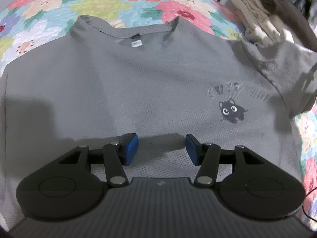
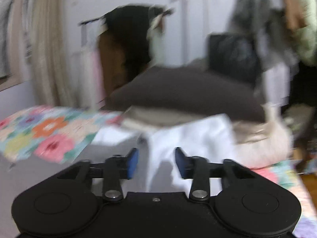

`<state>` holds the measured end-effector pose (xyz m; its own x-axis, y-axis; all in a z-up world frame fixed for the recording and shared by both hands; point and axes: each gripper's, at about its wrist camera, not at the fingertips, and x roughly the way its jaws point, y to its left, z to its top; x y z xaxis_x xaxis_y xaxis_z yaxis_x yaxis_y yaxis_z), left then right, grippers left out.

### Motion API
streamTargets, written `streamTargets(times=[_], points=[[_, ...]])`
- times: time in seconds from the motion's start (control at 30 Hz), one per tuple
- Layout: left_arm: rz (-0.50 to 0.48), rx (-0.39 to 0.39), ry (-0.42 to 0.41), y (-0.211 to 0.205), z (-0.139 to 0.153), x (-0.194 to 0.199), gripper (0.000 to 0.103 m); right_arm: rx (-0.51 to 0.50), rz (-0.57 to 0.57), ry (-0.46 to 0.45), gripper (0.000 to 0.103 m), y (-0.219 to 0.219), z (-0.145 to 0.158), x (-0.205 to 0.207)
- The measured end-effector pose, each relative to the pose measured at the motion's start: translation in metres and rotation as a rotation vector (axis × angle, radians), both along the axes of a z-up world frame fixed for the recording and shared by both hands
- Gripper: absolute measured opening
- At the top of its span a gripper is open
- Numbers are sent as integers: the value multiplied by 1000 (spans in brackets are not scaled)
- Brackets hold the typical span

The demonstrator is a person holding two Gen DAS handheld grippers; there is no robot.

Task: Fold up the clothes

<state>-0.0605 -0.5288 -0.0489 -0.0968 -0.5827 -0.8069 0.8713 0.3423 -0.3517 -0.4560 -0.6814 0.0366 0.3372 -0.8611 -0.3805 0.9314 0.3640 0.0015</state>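
A grey waffle-knit T-shirt (image 1: 138, 83) with a small black cat print (image 1: 230, 111) lies flat, front up, on the floral bedspread (image 1: 99, 2), collar away from me. Its right sleeve (image 1: 287, 75) lies spread out to the right. My left gripper (image 1: 161, 148) is open and empty, just above the shirt's lower middle. My right gripper (image 2: 156, 162) is open and empty in a blurred view, above a light grey or white cloth (image 2: 198, 136). A dark brown garment (image 2: 188, 93) lies on the pile behind it.
A pile of cream and brown clothes (image 1: 267, 19) sits at the bed's far right corner, also in the right wrist view (image 2: 257, 138). Hanging clothes (image 2: 267, 29) and a curtain (image 2: 45, 49) stand beyond the bed. The bed's right edge (image 1: 309, 138) is near the sleeve.
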Motion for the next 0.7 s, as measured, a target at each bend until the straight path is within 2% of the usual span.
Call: streamTargets(times=[0.03, 0.13, 0.23, 0.3, 0.4, 0.5, 0.6, 0.7], points=[[4, -11, 15, 2, 0, 4, 53, -10, 19, -17, 49, 4, 8, -1], [20, -43, 34, 7, 2, 21, 55, 9, 175, -53, 49, 12, 26, 20], [70, -57, 16, 11, 4, 44, 62, 125, 378, -29, 52, 7, 26, 67], [99, -53, -2, 12, 5, 60, 62, 220, 502, 38, 52, 0, 15, 115], [118, -48, -6, 14, 3, 88, 62, 315, 626, 156, 52, -17, -10, 185], [134, -40, -9, 12, -1, 113, 62, 381, 673, 209, 52, -36, -34, 240], [149, -29, -37, 10, -4, 131, 62, 371, 676, 251, 54, -47, -52, 278], [173, -26, -49, 14, -10, 146, 62, 383, 661, 334, 56, -55, -71, 308]])
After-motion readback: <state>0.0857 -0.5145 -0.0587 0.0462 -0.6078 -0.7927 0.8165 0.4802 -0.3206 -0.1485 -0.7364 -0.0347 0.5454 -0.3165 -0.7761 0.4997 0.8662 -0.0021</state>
